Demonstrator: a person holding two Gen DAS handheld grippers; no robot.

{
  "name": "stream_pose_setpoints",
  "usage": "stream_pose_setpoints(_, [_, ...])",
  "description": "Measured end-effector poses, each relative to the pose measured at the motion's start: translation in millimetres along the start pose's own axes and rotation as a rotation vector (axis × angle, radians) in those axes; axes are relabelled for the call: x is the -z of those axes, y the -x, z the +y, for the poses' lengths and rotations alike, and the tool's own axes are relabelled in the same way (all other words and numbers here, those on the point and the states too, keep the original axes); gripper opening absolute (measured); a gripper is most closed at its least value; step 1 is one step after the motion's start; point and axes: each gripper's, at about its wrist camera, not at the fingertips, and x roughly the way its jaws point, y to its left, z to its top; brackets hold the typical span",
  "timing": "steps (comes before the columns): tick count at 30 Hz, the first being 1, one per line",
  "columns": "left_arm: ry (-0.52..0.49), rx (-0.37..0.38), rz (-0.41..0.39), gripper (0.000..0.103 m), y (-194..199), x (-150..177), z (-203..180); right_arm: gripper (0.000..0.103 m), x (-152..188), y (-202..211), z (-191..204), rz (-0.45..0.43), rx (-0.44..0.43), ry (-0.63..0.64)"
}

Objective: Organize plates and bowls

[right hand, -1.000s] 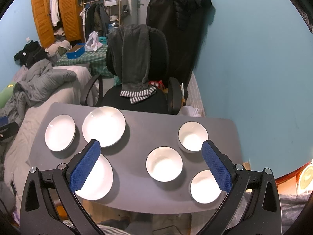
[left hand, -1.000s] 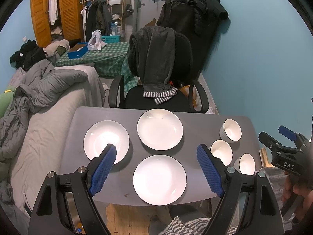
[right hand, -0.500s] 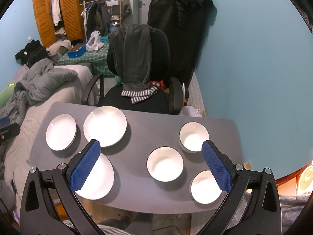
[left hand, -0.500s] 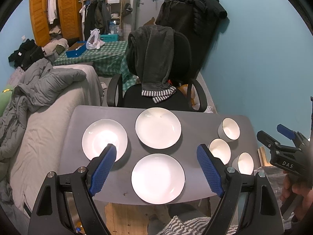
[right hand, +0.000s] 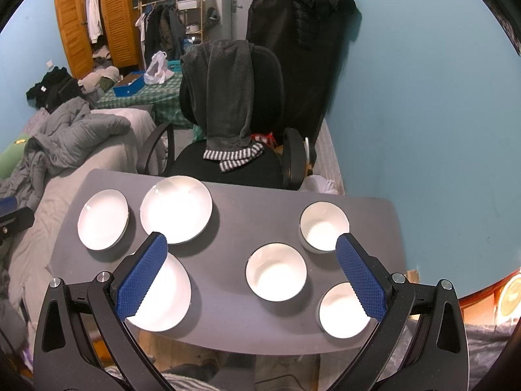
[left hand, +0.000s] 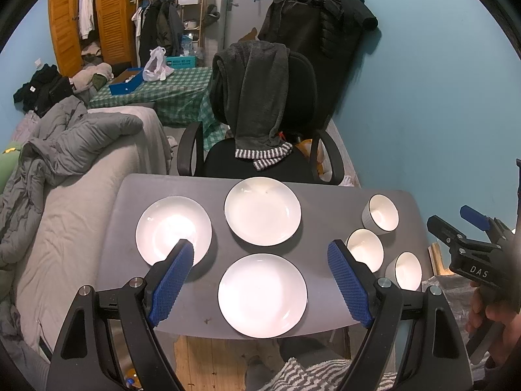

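Observation:
Three white plates lie on the grey table: a near plate, a far plate and a left plate. Three white bowls stand at the table's right: far bowl, middle bowl, near bowl. My left gripper is open and empty, high above the near plate. My right gripper is open and empty, high above the middle bowl. The right gripper also shows at the right edge of the left wrist view.
A black office chair draped with a dark towel stands against the table's far edge. A bed with grey bedding runs along the table's left side. The blue wall is close on the right.
Both grippers have risen and pulled back slightly, so the table and dishes look a little smaller and lower. Nothing on the table has moved.

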Motion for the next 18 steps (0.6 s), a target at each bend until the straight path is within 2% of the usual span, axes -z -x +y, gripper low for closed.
stream_pose_setpoints(18, [0.004,0.001,0.007,0.086,-2.3,6.9,-5.6,0.101,0.2,0.6,0.1,0.0,-0.001,-0.002])
